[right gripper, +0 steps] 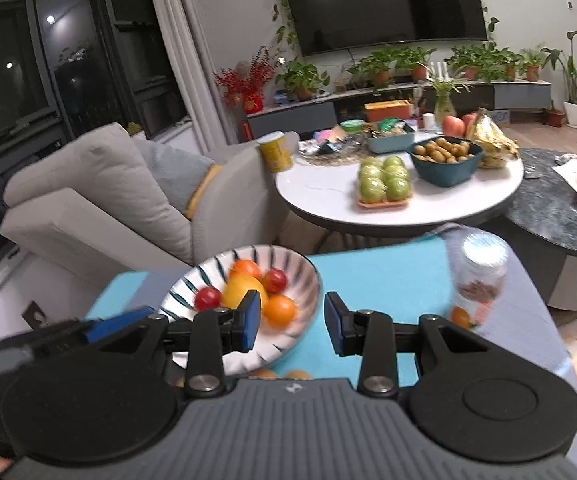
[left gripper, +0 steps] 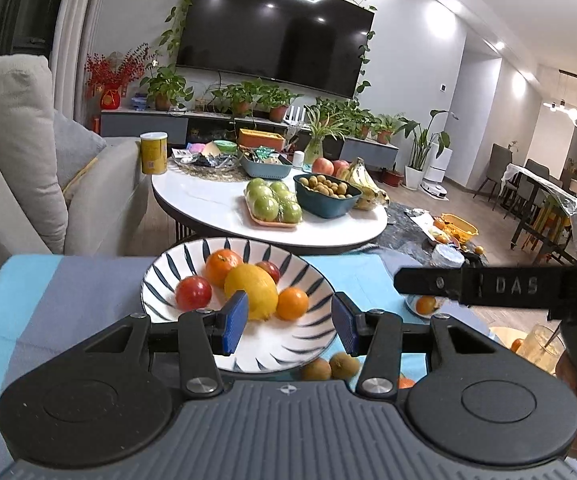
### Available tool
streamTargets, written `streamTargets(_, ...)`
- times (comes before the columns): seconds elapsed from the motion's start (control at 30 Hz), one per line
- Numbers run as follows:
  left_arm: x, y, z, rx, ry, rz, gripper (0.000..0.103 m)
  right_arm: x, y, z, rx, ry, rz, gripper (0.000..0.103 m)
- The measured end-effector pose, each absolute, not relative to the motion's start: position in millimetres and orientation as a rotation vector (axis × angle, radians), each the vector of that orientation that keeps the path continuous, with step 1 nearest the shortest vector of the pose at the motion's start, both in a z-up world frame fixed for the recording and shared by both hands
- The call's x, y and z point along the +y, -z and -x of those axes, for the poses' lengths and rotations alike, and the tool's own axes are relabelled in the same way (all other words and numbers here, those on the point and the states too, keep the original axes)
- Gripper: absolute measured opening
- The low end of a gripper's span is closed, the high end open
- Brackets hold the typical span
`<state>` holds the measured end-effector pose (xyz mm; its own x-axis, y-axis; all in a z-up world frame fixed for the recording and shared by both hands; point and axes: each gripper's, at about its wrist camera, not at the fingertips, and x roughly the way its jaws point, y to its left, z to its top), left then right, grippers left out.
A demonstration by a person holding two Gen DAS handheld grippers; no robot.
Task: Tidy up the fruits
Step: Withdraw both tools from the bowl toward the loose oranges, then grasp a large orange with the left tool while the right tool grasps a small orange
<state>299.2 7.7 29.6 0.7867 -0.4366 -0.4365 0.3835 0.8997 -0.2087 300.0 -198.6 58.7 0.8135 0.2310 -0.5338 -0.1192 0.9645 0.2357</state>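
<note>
1. striped bowl (left gripper: 288, 344) on the blue cloth (left gripper: 68, 300) holds a lemon (left gripper: 250, 290), oranges and tomatoes.
2. both grippers, left gripper (left gripper: 290, 326) and right gripper (right gripper: 292, 322), have jaws spread wide, holding nothing.
3. two small brown fruits (left gripper: 330, 367) sit just outside the bowl; pinch one softly.

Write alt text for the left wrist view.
The open left gripper hovers empty over a striped bowl holding a lemon, two oranges and two red fruits on a blue cloth. The right gripper reaches in from the right; a white table of fruit stands beyond.
</note>
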Motion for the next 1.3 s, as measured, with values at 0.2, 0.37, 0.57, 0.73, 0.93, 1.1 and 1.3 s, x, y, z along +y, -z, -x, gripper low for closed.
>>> streamTargets(0.2,2.1,-16.1,-291.8,0.531,0.456,0.126,0.043,-210.9,-33.4,-289.0,0.635,-0.151,-0.215,0.053)
streamTargets(0.37,-7.1,-5.9,-284.5,0.557,0.509,0.125,0.043,-220.1,-18.0,-279.5,0.662,-0.128,-0.256,0.053)
streamTargets(0.57,-28.3,7.2,-273.2,0.585,0.596,0.080,0.044,-234.4,-6.4,-271.4,0.684,-0.113,-0.329,0.053)
streamTargets(0.73,-45.5,15.2,-270.1,0.609,0.669,0.042,0.044,-244.1,-1.6,-260.8,0.693,-0.101,-0.378,0.053)
streamTargets(0.93,-59.4,20.4,-276.5,0.621,0.692,0.021,0.043,-251.3,1.0,-248.3,0.691,-0.097,-0.388,0.053)
streamTargets(1.1,-66.1,26.7,-284.9,0.642,0.690,0.025,0.044,-256.6,-0.8,-242.6,0.678,-0.089,-0.374,0.053)
streamTargets(1.3,-63.0,33.0,-287.9,0.627,0.675,0.065,0.036,-262.2,2.8,-241.3,0.681,-0.082,-0.376,0.053)
